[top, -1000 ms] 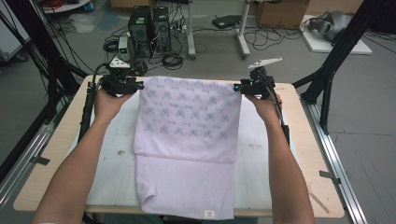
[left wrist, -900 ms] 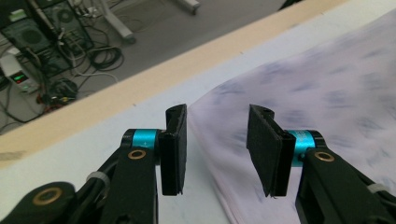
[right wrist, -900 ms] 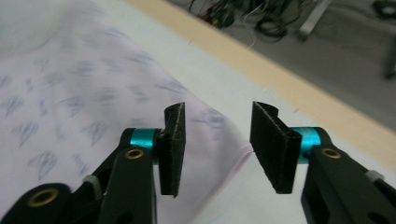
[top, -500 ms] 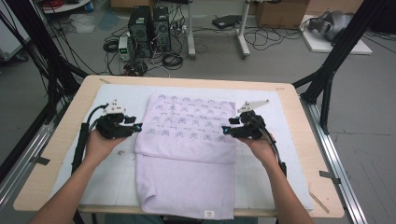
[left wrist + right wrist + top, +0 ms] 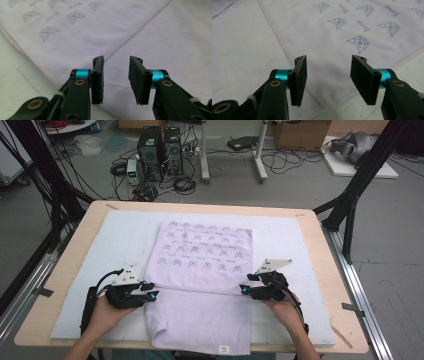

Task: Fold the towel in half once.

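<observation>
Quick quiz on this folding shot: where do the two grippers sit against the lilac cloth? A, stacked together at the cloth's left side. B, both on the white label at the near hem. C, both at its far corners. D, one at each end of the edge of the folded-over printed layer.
D: the left gripper and right gripper sit at opposite ends of the printed layer's edge on the cloth, jaws open.

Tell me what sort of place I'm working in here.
Probably a lab or workshop set up for recording. A padded table stands inside a black frame; computer towers and loose cables sit on a bare floor behind it.
</observation>
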Demonstrator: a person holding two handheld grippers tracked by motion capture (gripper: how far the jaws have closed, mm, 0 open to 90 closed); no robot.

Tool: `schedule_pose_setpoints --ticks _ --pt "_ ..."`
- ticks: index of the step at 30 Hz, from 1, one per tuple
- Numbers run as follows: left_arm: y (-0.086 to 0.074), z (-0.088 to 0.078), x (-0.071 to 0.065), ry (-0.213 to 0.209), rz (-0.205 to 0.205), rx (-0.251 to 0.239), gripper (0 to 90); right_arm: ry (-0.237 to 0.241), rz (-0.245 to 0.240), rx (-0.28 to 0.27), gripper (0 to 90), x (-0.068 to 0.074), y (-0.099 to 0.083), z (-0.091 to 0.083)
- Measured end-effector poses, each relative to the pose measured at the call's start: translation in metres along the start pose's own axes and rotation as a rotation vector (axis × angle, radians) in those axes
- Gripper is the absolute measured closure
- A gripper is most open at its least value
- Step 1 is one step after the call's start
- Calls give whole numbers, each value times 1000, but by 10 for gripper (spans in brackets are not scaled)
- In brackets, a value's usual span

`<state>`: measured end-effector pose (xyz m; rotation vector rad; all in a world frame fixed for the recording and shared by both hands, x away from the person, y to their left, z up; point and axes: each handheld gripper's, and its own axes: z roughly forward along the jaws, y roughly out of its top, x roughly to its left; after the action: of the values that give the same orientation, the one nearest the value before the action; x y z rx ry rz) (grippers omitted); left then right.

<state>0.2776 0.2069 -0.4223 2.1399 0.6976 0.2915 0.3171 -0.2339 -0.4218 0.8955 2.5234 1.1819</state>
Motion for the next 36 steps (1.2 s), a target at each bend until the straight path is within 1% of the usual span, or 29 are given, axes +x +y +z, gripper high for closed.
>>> schedule_pose_setpoints --ticks 2,4,6,7,8,9,10,11,12,15,17,21,23,25,26,27,28,30,32,34,36 --pt "-5 0 -6 -7 25 15 648 -1 10 -2 459 2 -4 0" --pt "-11 -2 -11 -28 30 28 647 6 12 -11 457 4 -7 0" --pt "-15 -2 -14 -36 37 36 659 7 5 -3 453 5 -9 1" --pt "-17 -1 -14 -46 40 48 661 4 5 3 451 5 -9 2" --pt "-19 1 -15 -49 46 63 685 3 2 9 450 5 -9 4" --pt "-21 4 -16 -47 61 76 727 5 -2 14 446 4 -9 6" --pt "-22 4 -17 -44 64 62 772 1 -5 23 443 4 -9 8" --pt "-22 4 -16 -52 54 62 833 -1 -6 28 443 4 -9 10" --pt "-22 3 -16 -51 50 60 867 -1 -5 37 441 4 -9 11" --pt "-24 -3 -16 -32 63 61 879 -8 -3 68 441 2 -10 15" --pt "-29 -13 -15 -14 59 55 879 -9 -4 70 438 2 -11 16" --pt "-44 -37 -10 20 23 37 876 -16 -13 76 426 4 -10 16" --pt "-50 -48 -9 32 -5 27 869 -15 -16 79 421 4 -10 16" --pt "-52 -56 -6 39 -19 19 828 -14 -15 78 421 5 -10 15" --pt "-51 -58 -5 38 -29 7 818 -21 -17 76 421 5 -10 15" --pt "-48 -59 -5 32 -32 -4 802 -18 -19 70 421 5 -10 14" --pt "-44 -58 -6 25 -25 -13 787 -20 -25 63 421 5 -10 14" --pt "-32 -51 -9 9 -8 -21 766 -22 -19 61 421 4 -10 13" --pt "-21 -39 -13 -10 21 -20 760 -22 -16 60 419 3 -10 14" --pt "-14 -26 -17 -36 38 -18 757 -23 -11 61 419 3 -10 13" --pt "-12 -13 -21 -65 32 -8 761 -24 -12 58 418 2 -10 13"
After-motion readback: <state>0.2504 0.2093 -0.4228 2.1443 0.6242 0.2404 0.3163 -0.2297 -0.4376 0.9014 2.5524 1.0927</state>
